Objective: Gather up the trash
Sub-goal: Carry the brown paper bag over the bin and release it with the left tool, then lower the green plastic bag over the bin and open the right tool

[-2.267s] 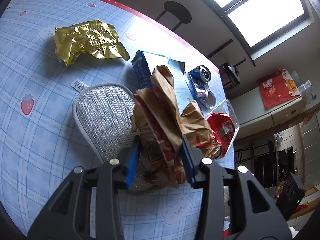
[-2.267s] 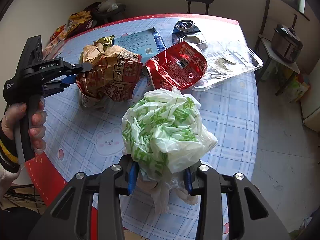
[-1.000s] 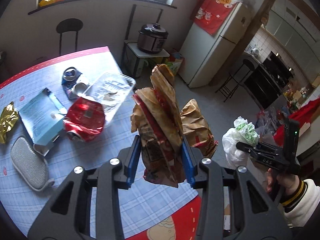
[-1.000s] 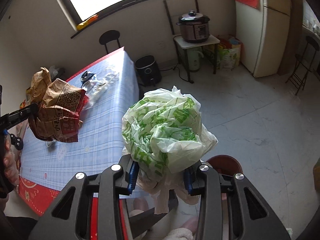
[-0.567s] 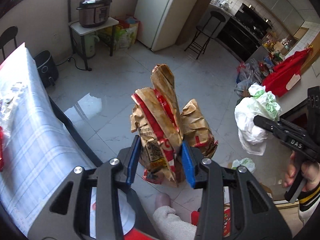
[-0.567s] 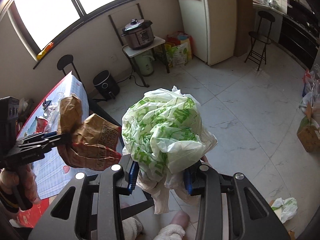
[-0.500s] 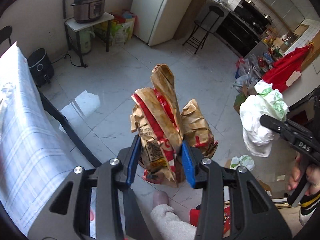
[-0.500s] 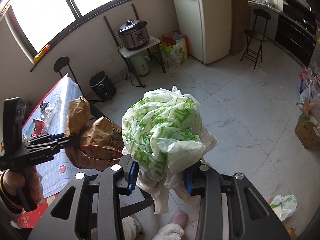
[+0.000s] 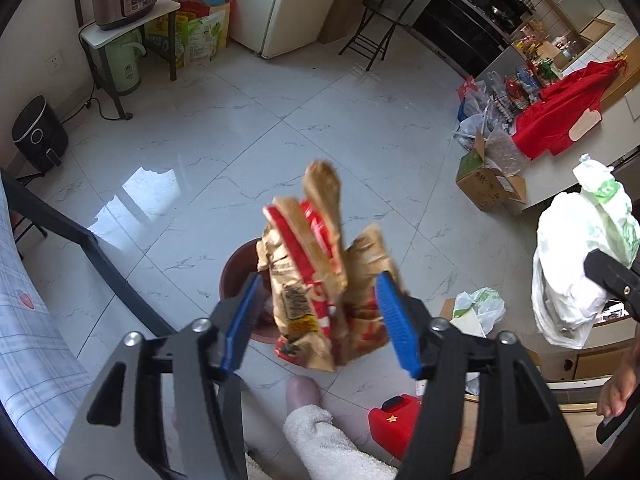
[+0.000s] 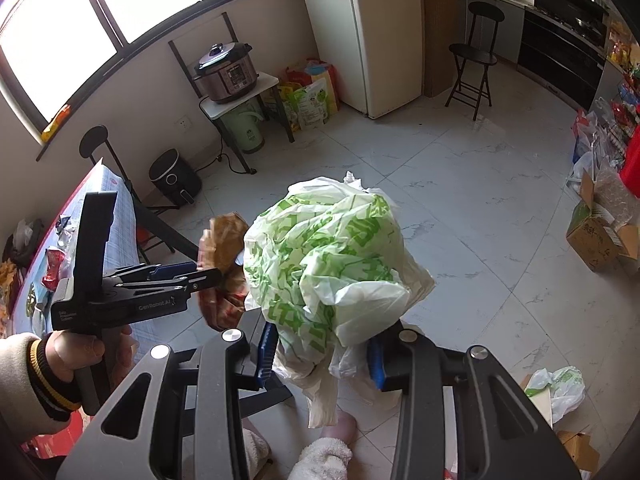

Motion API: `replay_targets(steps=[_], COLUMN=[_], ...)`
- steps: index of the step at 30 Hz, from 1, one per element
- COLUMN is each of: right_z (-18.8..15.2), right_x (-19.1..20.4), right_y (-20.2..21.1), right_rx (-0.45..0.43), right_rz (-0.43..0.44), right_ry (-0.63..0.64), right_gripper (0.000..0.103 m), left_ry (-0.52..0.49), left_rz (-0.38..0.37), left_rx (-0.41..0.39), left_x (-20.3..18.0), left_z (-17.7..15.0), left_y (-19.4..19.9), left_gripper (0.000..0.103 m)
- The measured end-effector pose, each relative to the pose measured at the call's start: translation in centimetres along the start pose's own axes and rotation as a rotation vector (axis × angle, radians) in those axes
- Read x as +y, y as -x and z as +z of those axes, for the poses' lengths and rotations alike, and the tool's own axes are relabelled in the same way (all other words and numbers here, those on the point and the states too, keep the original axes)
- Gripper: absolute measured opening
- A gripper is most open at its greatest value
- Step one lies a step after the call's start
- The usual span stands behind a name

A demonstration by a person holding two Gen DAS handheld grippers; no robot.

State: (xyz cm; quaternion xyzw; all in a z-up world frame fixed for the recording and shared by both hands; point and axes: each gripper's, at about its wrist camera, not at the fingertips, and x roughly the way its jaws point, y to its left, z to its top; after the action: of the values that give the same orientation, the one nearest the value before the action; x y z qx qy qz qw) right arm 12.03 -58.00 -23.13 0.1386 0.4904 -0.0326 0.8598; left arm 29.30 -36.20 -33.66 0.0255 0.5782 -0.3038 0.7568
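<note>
- The left claw (image 9: 318,322) is now standing with its jaws spread apart, where half a second ago they were clamped on the brown paper bag (image 9: 316,264).
- The blue pads (image 9: 394,318) are no longer pressing the paper; the bag looks blurred between them, so it is most likely dropping free.
- Directly beneath the bag, the dark red bin (image 9: 236,268) is sitting on the white tiled floor, its rim showing just behind the left pad.
- That release is completing the first drop-off, provided the bag is falling straight; its crumpled top is leaning a little, so it could catch on the rim.
- The right claw (image 10: 322,354) is remaining clamped on the green-and-white plastic bag (image 10: 332,256), as in the earlier views, holding it off to the side of the bin and above the floor.
- Both tools have swung away from the bench (image 10: 120,204), whose blue checked cloth is now only showing at the left edge with more litter lying on it.
- The plastic bag appears to be next for the bin; being light and billowy, it may drift once it is let go.
- More wrappers on the bench are awaiting another trip.
</note>
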Motion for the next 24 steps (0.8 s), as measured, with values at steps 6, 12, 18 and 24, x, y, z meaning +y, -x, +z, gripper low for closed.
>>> replay_targets(steps=[6, 12, 18, 24], right_z=[-0.5, -0.5, -0.8, -0.7], right_x=[-0.6, -0.1, 2.1, 5.1], right_y=[0.0, -2.2, -5.5, -10.5], right_rx=[0.01, 0.065, 0.13, 0.205], right_rz=[0.003, 0.019, 0.044, 0.065], right_ry=[-0.013, -0.018, 0.001, 0.045], right_gripper=[0.036, 0.038, 0.041, 0.044], left_ry=[0.009, -0.003, -0.001, 0.086], left_rz=[0.007, 0.072, 0.157, 0.235], left_rx=[-0.031, -0.127, -0.216, -0.276], left_x=[0.2, 2.0, 4.5, 8.5], left_z=[0.6, 0.7, -0.5, -3.1], left_y=[1.3, 6.4, 12.4, 17.5], left_gripper=[0.064, 0.08, 0.087, 0.096])
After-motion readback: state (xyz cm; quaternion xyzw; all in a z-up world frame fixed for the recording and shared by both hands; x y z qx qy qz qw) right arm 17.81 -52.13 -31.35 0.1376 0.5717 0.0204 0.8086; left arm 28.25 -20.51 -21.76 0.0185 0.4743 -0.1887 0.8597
